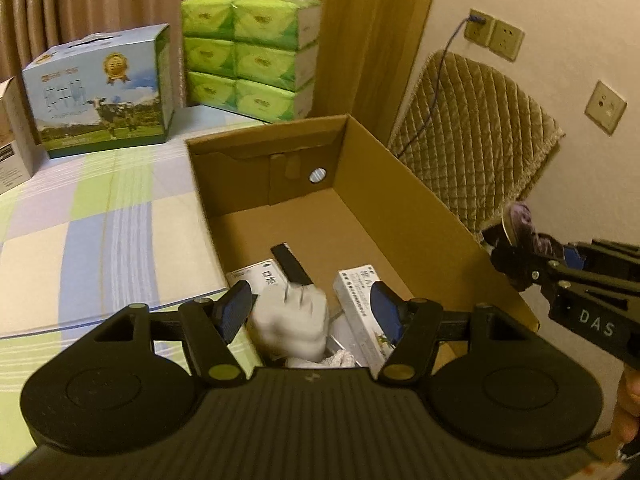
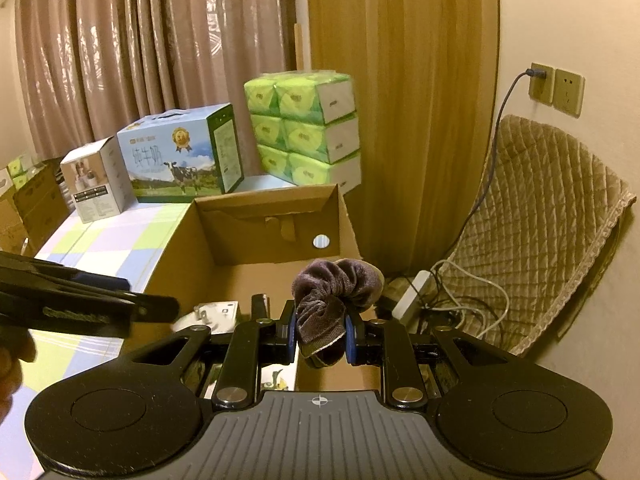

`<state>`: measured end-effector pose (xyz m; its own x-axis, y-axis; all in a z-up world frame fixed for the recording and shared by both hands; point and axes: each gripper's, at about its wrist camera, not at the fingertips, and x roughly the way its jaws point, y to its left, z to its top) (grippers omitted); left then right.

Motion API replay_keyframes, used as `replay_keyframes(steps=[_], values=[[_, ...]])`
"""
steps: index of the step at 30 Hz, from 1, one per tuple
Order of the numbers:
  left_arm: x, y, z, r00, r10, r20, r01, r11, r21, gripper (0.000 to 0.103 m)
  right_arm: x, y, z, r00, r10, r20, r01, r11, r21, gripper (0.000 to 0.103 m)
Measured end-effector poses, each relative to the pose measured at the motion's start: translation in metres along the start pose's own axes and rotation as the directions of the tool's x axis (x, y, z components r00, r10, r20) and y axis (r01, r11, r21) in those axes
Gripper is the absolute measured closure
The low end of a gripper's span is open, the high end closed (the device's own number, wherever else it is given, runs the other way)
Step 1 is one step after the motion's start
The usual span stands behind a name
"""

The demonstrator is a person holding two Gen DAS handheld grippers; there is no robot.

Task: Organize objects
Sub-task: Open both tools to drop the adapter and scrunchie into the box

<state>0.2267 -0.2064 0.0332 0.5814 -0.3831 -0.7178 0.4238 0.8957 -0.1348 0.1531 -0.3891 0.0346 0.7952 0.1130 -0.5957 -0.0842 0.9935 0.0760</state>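
Note:
An open cardboard box (image 1: pixel 404 200) stands on the checked bed cover (image 1: pixel 100 236); it also shows in the right wrist view (image 2: pixel 224 240). Inside lie a white rolled cloth (image 1: pixel 294 322), two white packets (image 1: pixel 358 304), and a black bar (image 1: pixel 291 263). My left gripper (image 1: pixel 310 306) is open and empty just above the cloth, which looks blurred. My right gripper (image 2: pixel 321 334) is shut on a grey-purple velvet scrunchie (image 2: pixel 336 280), held over the box's right wall; it shows at the right in the left wrist view (image 1: pixel 520 236).
A blue milk carton (image 1: pixel 104 92) and stacked green tissue packs (image 1: pixel 252 52) stand at the far end of the bed. A quilted chair (image 2: pixel 552 224), a power strip (image 2: pixel 412 296) and cables lie right of the box.

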Motion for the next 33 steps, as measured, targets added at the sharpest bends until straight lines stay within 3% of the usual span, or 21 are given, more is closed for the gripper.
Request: replay_keyframes(steps=[11, 13, 14, 26, 33], values=[[-0.034, 0.028, -0.015, 0.999, 0.025, 0.034, -0.022, 0.996, -0.081, 0.039, 0.013, 0.021, 0.016, 0.994, 0.112, 0.002, -0.112, 0.993, 0.023, 0.081], [-0.039, 0.032, -0.018, 0.999, 0.027, 0.042, -0.023, 0.995, -0.095, 0.037, 0.019, 0.021, 0.02, 0.988, 0.155, 0.016, -0.156, 0.987, 0.04, 0.043], [-0.041, 0.034, -0.019, 0.999, 0.03, 0.045, -0.025, 0.994, -0.102, 0.036, 0.021, 0.02, 0.022, 0.986, 0.168, 0.024, -0.169, 0.984, 0.059, 0.016], [-0.074, 0.052, -0.046, 0.997, 0.052, 0.056, -0.043, 0.989, -0.144, 0.025, -0.014, 0.016, 0.009, 0.987, 0.157, 0.02, -0.158, 0.981, 0.114, 0.014], [-0.103, 0.044, -0.058, 0.997, 0.046, 0.062, -0.037, 0.99, -0.137, 0.018, -0.042, 0.025, -0.009, 0.99, 0.141, -0.016, -0.138, 0.985, 0.102, 0.004]])
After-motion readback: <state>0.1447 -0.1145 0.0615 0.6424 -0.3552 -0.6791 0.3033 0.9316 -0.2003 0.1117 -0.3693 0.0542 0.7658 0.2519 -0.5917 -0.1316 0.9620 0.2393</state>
